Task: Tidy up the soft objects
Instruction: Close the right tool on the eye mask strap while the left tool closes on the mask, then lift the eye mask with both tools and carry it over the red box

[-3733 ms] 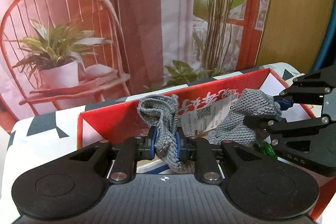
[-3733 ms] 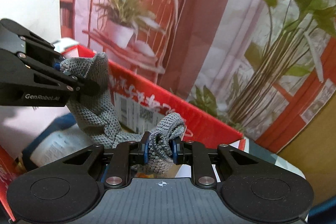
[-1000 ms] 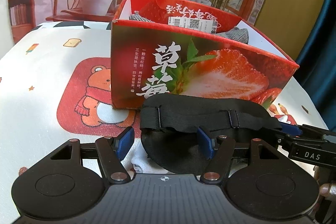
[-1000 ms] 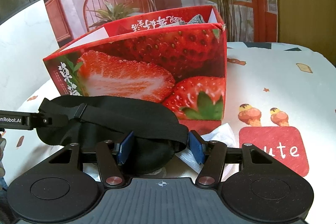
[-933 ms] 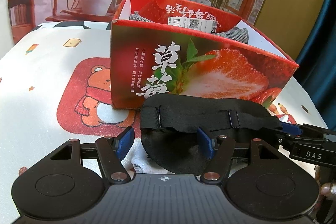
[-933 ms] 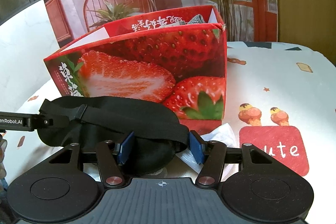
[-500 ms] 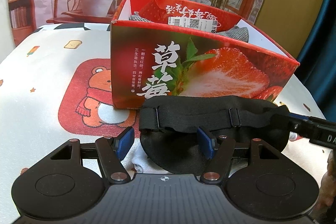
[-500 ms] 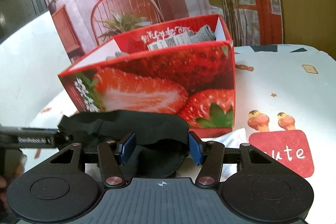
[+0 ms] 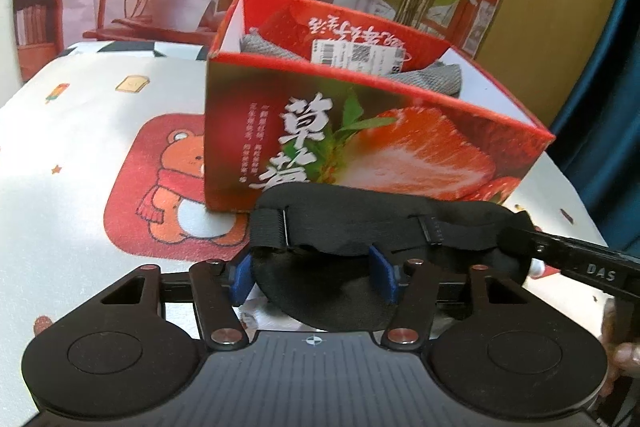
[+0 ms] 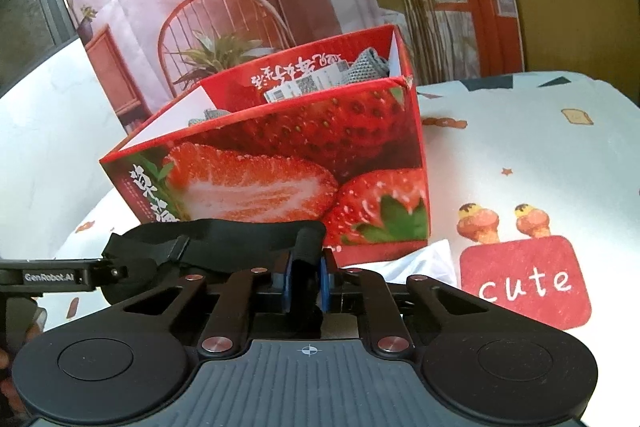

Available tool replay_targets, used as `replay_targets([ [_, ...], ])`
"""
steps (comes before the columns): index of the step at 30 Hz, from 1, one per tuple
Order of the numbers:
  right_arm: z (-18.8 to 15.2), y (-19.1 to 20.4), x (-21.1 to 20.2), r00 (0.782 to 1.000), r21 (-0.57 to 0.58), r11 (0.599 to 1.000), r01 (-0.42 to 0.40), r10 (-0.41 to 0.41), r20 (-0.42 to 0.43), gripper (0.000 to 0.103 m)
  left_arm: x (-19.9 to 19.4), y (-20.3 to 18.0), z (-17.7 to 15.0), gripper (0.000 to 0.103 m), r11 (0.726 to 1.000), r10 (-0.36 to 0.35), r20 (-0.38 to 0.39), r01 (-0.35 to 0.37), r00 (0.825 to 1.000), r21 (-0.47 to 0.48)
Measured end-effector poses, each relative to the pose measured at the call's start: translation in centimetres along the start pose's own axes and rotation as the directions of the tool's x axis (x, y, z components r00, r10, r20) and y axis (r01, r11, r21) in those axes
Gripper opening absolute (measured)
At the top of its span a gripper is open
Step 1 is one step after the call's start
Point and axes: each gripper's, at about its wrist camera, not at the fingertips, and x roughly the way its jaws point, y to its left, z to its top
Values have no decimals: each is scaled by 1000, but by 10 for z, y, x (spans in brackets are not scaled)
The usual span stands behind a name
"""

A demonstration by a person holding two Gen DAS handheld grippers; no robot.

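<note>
The left tool (image 9: 310,273) straddles the left half of a black sleep mask (image 9: 384,227), its blue pads standing apart on either side of the padding and closing in, not yet pressing as far as the left wrist view shows. The mask lies on the worktop (image 9: 80,131) just in front of the strawberry box (image 9: 360,147), which stands nearer the far edge and already holds grey knitted pieces (image 9: 436,77). A white item (image 10: 420,259) lies under or just beside the mask, against the box's near wall. The right tool (image 10: 306,277) is clamped tight on the mask's right end, fabric bunched between its pads. Judging from this, the mask is about to be lifted into the box, and several things could spoil that. If the left tool closes on only the elastic strap (image 9: 272,229) and not the padded body, the mask may swing or slip free on the way up. The right-hand pinch holds a small fold, so a sharp pull between the two tools could drag it out. Lifting too low would catch the mask on the box's near rim and shove the light cardboard toward the far edge. The white item could also be dragged along.
</note>
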Motion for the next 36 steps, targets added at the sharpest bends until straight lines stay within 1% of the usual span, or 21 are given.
replay_targets([
  [3, 2, 3, -1, 1000, -20, 1000, 1, -1, 8, 12, -6, -5, 3, 60, 1000, 10, 15, -10, 1000, 17],
  [8, 2, 7, -2, 1000, -53, 999, 7, -6, 12, 12, -19, -1, 12, 60, 999, -16, 46, 18, 999, -34],
  [10, 2, 8, -2, 1000, -61, 998, 11, -10, 11, 12, -21, 1, 15, 53, 998, -25, 53, 28, 998, -48],
  [12, 2, 9, -2, 1000, -73, 997, 17, -16, 13, 12, -23, 4, 16, 44, 998, -24, 61, 27, 998, -59],
  [13, 1, 10, -2, 1000, -83, 996, 19, -18, 14, 12, -22, 5, 16, 41, 997, -21, 56, 25, 998, -67],
  [15, 2, 13, -2, 1000, -104, 994, 25, -23, 17, 12, -18, 8, 14, 20, 996, -10, 39, 13, 999, -89],
  [17, 1, 14, -2, 1000, -114, 993, 27, -26, 18, 12, -17, 12, 12, 17, 995, -1, 38, 5, 999, -100],
  [19, 2, 14, -3, 1000, -115, 993, 26, -24, 19, 12, -20, 12, 12, 16, 995, -6, 47, 11, 999, -98],
  [21, 3, 14, -5, 999, -119, 993, 25, -23, 24, 12, -23, 9, 13, 12, 997, -8, 64, 13, 998, -79],
  [22, 3, 15, -5, 999, -121, 992, 25, -22, 27, 12, -26, 7, 14, 12, 998, -10, 73, 15, 997, -67],
  [26, 10, 22, -14, 998, -154, 988, 10, 0, 67, 11, -42, -4, 20, 11, 1000, -22, 143, 23, 990, -9],
  [28, 16, 27, -20, 995, -180, 984, 1, 16, 95, 11, -50, -10, 24, 11, 1000, -18, 174, 15, 985, 23],
  [32, 30, 38, -34, 987, -231, 973, -9, 45, 153, 11, -71, -19, 35, 11, 998, -16, 252, 2, 968, 58],
  [36, 51, 43, -45, 977, -242, 970, -25, 74, 199, 11, -89, -23, 52, 11, 997, -25, 324, 0, 946, 78],
])
